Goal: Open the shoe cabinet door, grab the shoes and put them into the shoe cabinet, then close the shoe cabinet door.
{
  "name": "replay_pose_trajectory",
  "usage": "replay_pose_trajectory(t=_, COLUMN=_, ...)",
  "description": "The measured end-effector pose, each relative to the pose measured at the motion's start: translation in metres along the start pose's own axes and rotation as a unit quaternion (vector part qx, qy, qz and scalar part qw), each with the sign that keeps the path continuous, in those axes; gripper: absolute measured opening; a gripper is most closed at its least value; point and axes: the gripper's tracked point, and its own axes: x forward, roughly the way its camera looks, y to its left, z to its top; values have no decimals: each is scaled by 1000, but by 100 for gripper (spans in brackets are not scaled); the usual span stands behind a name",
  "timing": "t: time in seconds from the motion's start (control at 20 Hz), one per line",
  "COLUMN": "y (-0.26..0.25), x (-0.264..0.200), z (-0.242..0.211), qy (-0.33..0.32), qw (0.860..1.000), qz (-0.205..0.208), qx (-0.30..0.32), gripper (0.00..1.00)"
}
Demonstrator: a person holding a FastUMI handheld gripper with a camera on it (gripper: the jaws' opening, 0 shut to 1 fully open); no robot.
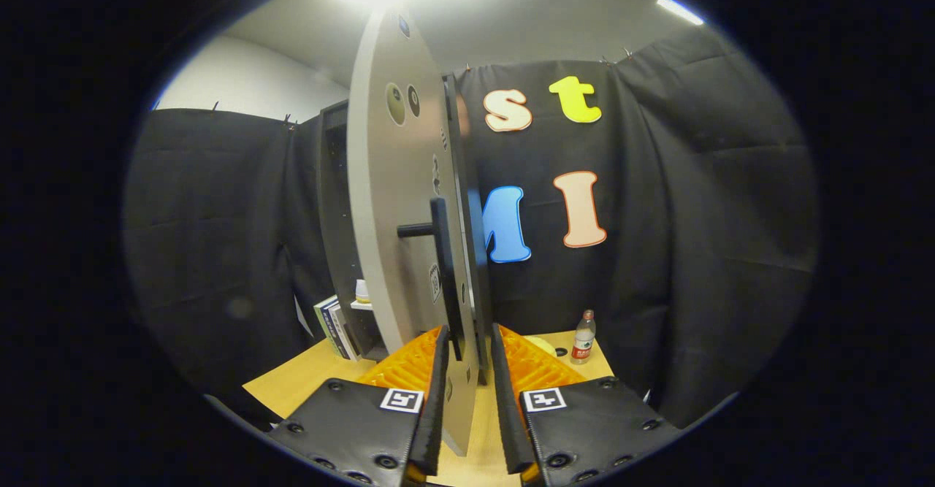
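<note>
Leftmost, past the door edge, dark tall shoe cabinet (337,239) stands open on the pale wooden tabletop (307,377); inside, low shelf w/ a small white pot (361,291); upright stack of books (334,328) leans at cabinet foot; no shoes visible in it from here; centre, grey flat cabinet door (391,202) seen nearly edge-on, long axis vertical, swung out toward gripper (467,385); black bar handle (444,268), also vertical, on a short stub, just ahead of and above fingertips; fingers spread, door's lower edge runs between them, left finger looks close to the panel, contact can't tell; not clamped; right, beyond fingers, small clear plastic bottle w/ red label (583,337) on table; judgement: door-opening step, next move swings door sideways.
</note>
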Motion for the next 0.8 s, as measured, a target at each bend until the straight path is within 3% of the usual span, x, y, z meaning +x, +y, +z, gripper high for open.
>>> replay_pose_trajectory(t=0.25, y=66, x=-31, z=19, qy=-41, qw=997, qz=64, qx=-6, gripper=92)
replay_pose_trajectory(t=0.45, y=109, x=-25, z=-4, qy=-42, qw=995, qz=82, qx=-37, gripper=97)
replay_pose_trajectory(t=0.8, y=149, x=28, z=-109, qy=49, qw=993, qz=95, qx=-45, gripper=98)
